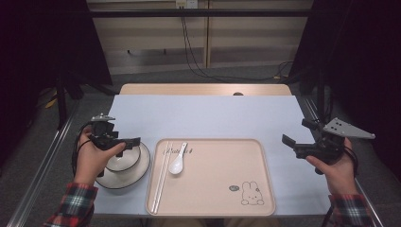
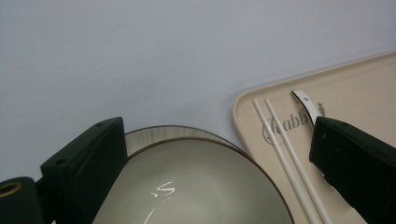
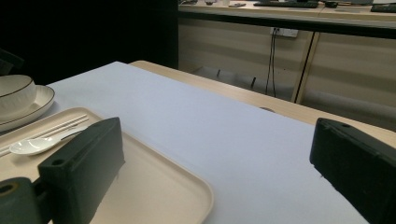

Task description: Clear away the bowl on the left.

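At the lower left of the high view, the left tool (image 1: pixel 124 143) hovers over the bowl (image 1: pixel 124 160), its jaws apart and clamped on nothing. The bowl sits in a plate (image 1: pixel 137 173) on the desk (image 1: pixel 208 116), just left of the tray (image 1: pixel 213 182) holding chopsticks (image 1: pixel 161 177) and a spoon (image 1: pixel 178 161). At the right, the right tool (image 1: pixel 295 142) hangs over the desk, jaws apart, empty.

Left hand-held gripper (image 2: pixel 210 163) jaws wide apart over white bowl (image 2: pixel 196 186). Bowl sits on plate (image 2: pixel 154 133). Chopsticks (image 2: pixel 289 158) and spoon (image 2: pixel 306 105) lie on beige tray (image 2: pixel 364 88) alongside.
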A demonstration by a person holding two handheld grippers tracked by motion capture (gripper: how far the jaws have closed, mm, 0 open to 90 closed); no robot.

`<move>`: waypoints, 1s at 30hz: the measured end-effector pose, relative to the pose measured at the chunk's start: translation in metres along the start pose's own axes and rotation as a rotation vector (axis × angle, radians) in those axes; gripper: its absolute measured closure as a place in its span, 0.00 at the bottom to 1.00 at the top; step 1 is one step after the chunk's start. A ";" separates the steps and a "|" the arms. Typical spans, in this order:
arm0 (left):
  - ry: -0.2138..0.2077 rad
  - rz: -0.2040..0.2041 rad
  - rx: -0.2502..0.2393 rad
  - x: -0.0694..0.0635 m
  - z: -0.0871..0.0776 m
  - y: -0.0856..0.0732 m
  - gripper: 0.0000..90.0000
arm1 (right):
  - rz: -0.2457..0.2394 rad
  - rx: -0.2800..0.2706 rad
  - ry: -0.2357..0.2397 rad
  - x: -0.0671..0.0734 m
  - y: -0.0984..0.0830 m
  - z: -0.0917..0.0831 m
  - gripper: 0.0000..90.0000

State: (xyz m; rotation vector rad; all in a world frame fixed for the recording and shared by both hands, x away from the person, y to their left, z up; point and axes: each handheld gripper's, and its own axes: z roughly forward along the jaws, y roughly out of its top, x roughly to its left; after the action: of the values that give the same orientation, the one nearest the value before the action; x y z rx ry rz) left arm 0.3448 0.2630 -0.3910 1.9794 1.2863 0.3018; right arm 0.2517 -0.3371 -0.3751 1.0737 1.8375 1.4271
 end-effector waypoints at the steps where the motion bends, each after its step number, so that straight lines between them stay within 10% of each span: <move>1: 0.000 0.000 0.000 0.000 0.000 0.000 0.05 | 0.000 0.000 0.000 0.000 0.000 0.000 0.03; 30: 0.065 -0.106 0.030 0.035 0.005 -0.027 0.10 | 0.001 -0.006 0.004 0.000 0.001 0.000 0.03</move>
State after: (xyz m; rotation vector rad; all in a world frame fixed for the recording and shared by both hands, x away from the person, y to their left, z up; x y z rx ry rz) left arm 0.3452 0.2974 -0.4199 1.9327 1.4393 0.2988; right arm 0.2517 -0.3367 -0.3745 1.0695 1.8353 1.4352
